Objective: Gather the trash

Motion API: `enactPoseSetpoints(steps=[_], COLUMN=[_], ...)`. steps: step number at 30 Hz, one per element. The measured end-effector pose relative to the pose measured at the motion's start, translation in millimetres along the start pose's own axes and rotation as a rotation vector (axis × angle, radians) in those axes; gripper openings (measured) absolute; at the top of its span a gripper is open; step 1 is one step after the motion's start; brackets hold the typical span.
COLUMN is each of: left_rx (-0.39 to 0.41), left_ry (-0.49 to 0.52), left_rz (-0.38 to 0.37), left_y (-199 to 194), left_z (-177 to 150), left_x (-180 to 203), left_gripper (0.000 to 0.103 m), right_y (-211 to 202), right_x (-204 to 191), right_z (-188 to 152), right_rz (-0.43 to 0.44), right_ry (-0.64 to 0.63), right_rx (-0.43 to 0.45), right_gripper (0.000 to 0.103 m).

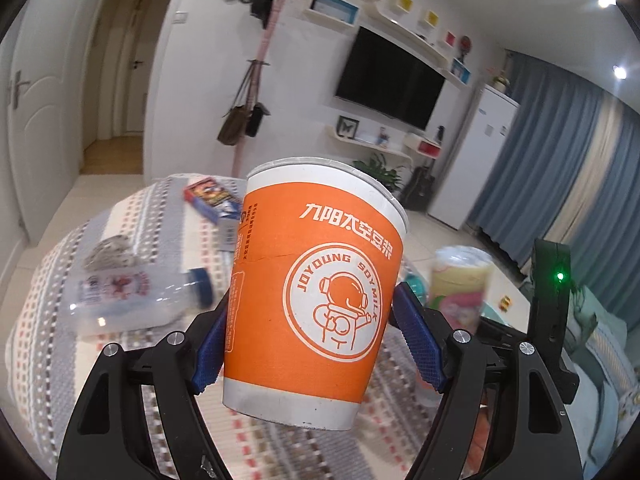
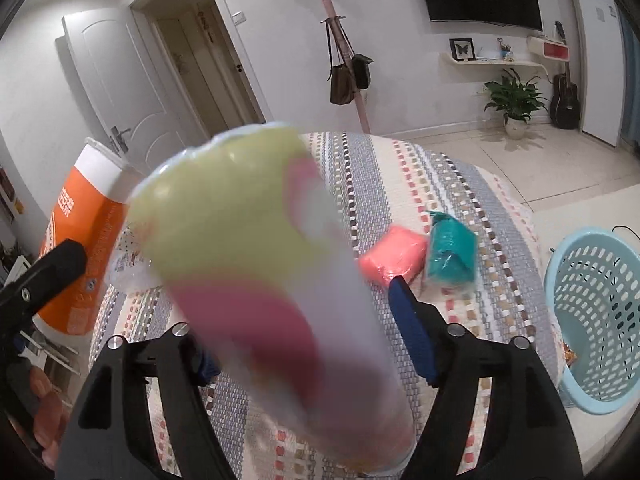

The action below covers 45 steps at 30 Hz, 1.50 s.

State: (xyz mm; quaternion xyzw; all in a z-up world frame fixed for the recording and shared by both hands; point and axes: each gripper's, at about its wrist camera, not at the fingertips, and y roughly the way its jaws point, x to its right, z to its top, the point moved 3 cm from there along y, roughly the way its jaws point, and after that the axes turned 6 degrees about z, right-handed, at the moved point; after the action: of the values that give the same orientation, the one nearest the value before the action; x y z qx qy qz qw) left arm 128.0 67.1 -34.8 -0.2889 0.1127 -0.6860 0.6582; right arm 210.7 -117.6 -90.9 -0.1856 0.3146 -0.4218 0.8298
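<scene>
My left gripper [image 1: 310, 320] is shut on an orange and white paper cup [image 1: 316, 292], held upright above the table. The cup also shows at the left of the right wrist view [image 2: 80, 236]. My right gripper [image 2: 304, 320] is shut on a clear plastic cup with yellow and pink print [image 2: 260, 272], blurred, held tilted above the table; it also shows in the left wrist view [image 1: 460, 288]. An empty clear plastic bottle [image 1: 128, 296] lies on the table to the left. A pink packet [image 2: 394, 256] and a teal packet [image 2: 452, 256] lie on the table.
The table has a woven patterned cloth [image 2: 440, 184]. A light blue plastic basket [image 2: 596, 320] stands on the floor at the right. A colourful box [image 1: 212, 196] lies at the table's far side. A crumpled clear wrapper [image 1: 108, 252] lies by the bottle.
</scene>
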Motion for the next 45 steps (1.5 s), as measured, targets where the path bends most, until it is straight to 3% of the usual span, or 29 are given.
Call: enactPoseSetpoints(steps=[9, 21, 23, 25, 35, 40, 45], left_rx=[-0.027, -0.032, -0.035, -0.036, -0.045, -0.041, -0.014], left_ry=[-0.027, -0.041, -0.038, -0.035, -0.022, -0.011, -0.007], left_rz=[-0.013, -0.001, -0.002, -0.002, -0.012, -0.009, -0.017], left_y=[4, 1, 2, 3, 11, 10, 6], left_z=[-11, -13, -13, -12, -10, -7, 3], left_x=[-8, -11, -10, -9, 0, 2, 7], left_gripper=[0.074, 0.074, 0.074, 0.074, 0.074, 0.074, 0.074], right_y=[8, 48, 50, 49, 51, 46, 17], right_x=[10, 6, 5, 3, -5, -6, -9], right_z=[-14, -3, -3, -4, -8, -7, 4], right_rz=[0.044, 0.004, -0.002, -0.018, 0.015, 0.017, 0.064], right_ry=[0.012, -0.063, -0.069, -0.081, -0.100, -0.091, -0.073], right_rx=[-0.076, -0.150, -0.150, -0.150, -0.195, -0.172, -0.093], right_gripper=[0.070, 0.070, 0.066, 0.051, 0.047, 0.046, 0.045])
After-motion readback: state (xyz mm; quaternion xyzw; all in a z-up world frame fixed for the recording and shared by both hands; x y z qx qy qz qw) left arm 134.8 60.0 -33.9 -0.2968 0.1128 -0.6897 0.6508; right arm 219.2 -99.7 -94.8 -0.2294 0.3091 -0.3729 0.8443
